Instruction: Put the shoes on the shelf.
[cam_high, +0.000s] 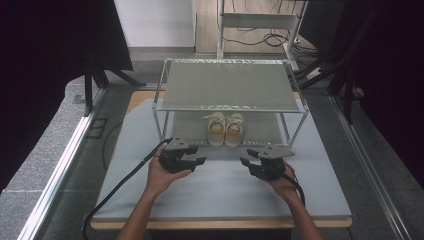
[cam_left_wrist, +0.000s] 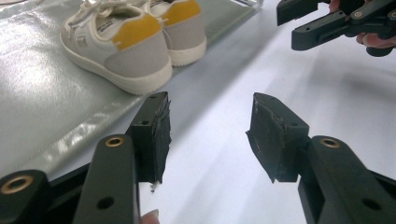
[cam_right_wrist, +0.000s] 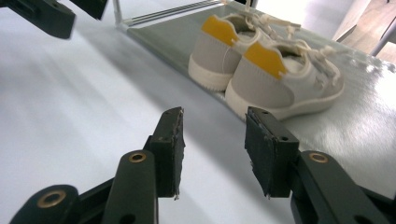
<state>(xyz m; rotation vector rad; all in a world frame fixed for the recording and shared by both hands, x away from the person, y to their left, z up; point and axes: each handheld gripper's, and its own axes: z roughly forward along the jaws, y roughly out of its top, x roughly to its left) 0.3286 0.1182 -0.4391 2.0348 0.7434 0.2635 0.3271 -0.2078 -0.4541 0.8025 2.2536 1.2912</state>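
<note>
Both claws are standing released with nothing between their pads: the left claw (cam_high: 199, 161) and the right claw (cam_high: 246, 161) are hovering over the worktop (cam_high: 220, 195), just in front of the rack (cam_high: 230, 107). The pair of shoes (cam_high: 226, 130) is sitting side by side on the rack's lower shelf (cam_left_wrist: 42, 102), heels with yellow tabs facing the person, toes pointing inward. That placement is probably deliberate, since heels outward are easy to grab. The claws are apart from the shoes, touching neither.
</note>
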